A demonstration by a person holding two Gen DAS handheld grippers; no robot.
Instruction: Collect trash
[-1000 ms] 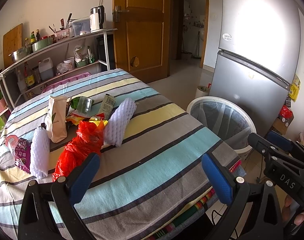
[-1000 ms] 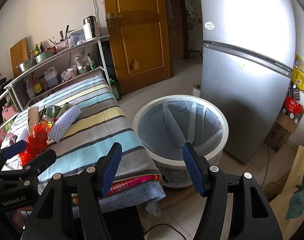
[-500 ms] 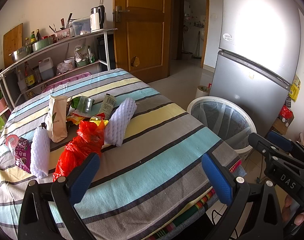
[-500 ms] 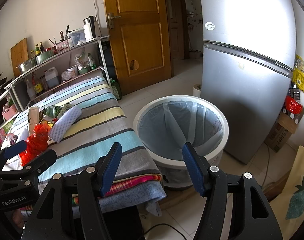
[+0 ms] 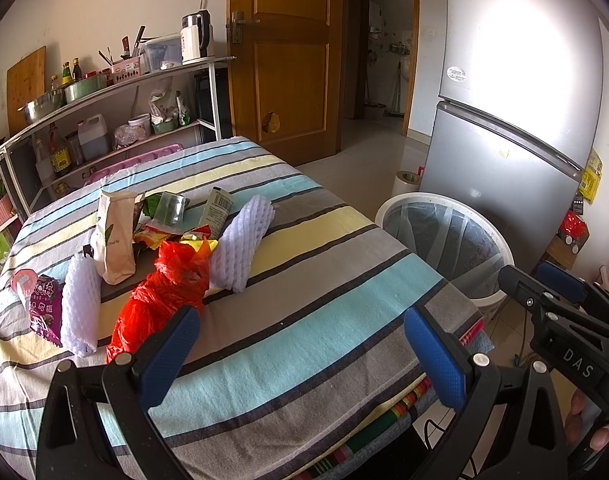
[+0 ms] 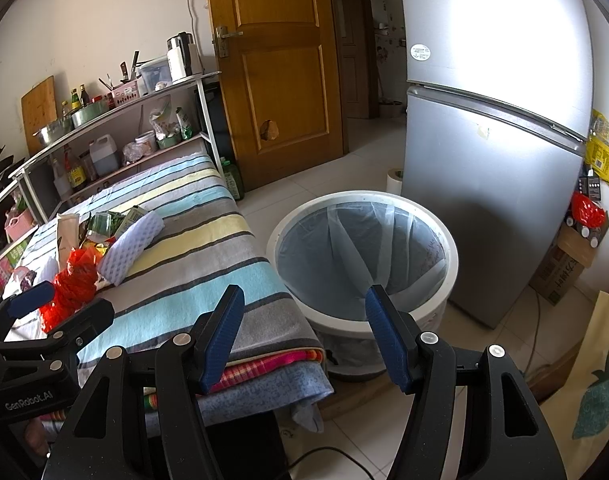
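Trash lies in a pile on the striped tablecloth: a red plastic bag, two white foam nets, a beige paper bag, a purple snack packet and wrappers. My left gripper is open and empty, above the table's near edge, right of the red bag. My right gripper is open and empty, held off the table's corner in front of the lined white bin. The bin also shows in the left wrist view.
A silver fridge stands right behind the bin. A metal shelf rack with bottles and pots runs along the far wall, beside a wooden door. A cardboard box sits on the floor at right.
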